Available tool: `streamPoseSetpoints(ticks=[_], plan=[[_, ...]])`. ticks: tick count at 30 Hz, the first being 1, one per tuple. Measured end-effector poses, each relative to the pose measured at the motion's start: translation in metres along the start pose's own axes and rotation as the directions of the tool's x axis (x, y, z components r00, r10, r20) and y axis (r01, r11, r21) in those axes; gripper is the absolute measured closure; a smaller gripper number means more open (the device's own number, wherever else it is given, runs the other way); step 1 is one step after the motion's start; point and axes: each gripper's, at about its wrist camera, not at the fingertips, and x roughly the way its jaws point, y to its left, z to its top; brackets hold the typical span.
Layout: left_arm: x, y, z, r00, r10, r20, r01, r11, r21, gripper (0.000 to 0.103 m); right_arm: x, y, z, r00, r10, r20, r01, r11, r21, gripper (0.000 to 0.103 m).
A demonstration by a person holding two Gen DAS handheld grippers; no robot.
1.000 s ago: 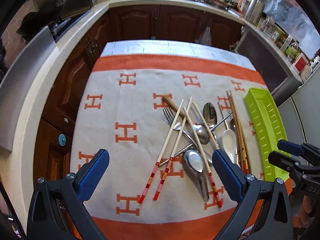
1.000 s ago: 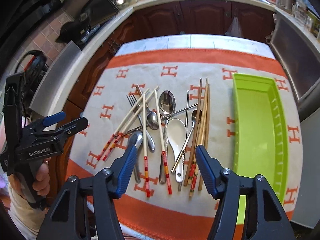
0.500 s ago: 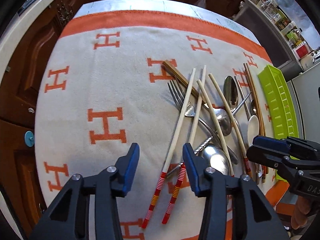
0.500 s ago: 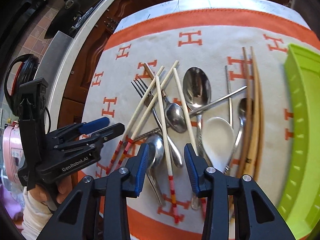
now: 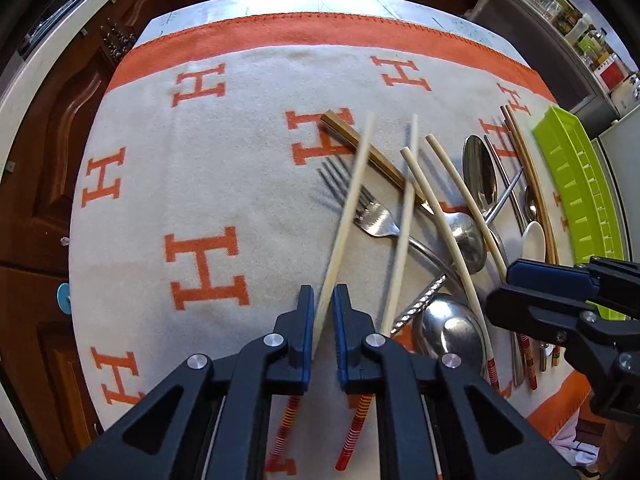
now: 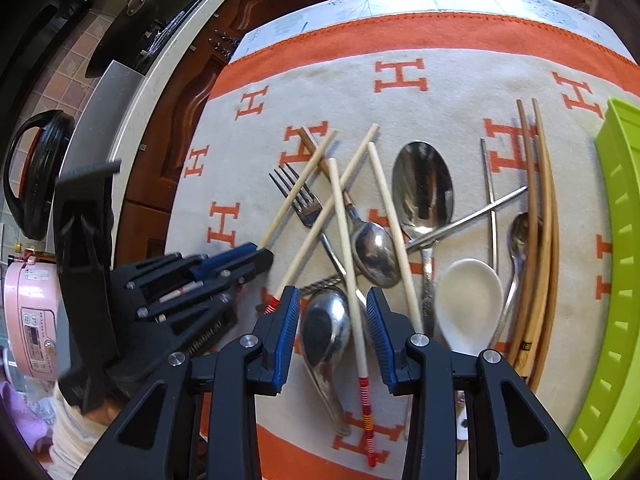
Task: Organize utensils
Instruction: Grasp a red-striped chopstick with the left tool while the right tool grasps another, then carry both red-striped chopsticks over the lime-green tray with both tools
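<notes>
The left gripper (image 5: 320, 320), spread wide a second ago, now pinches the leftmost pale chopstick (image 5: 346, 216) in the utensil pile on the cloth-covered surface (image 5: 208, 168). The right gripper (image 6: 334, 336), narrowed but untouching, straddles another chopstick (image 6: 348, 264); both seem ready for the green tray (image 6: 616, 280).

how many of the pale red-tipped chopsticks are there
4 chopsticks: one held in the left gripper; one just right of it; one between the right gripper's jaws, untouched; one left of the white spoon. None seems hidden.
</notes>
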Motion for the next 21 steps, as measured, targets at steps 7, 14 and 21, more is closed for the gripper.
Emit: streamPoseSetpoints(ticks=[7,14,21], plan=[[-0.032,0.024,-0.020,0.997,-0.035,0.069,0.042,0.994,-0.097,0.100,0.014,0.010,0.008,0.999,0.047,-0.020,-0.046,0.998,0.032,0.071],[-0.061,0.040,-0.040,0.986,-0.073,0.148,0.099,0.980,-0.175,0.100,0.036,0.026,0.019,0.997,0.074,-0.036,-0.071,0.995,0.075,0.073],[-0.073,0.044,-0.061,0.977,-0.108,0.186,0.152,0.960,-0.237,0.100,0.065,0.034,0.027,0.999,0.004,-0.048,0.002,0.993,0.118,0.086]])
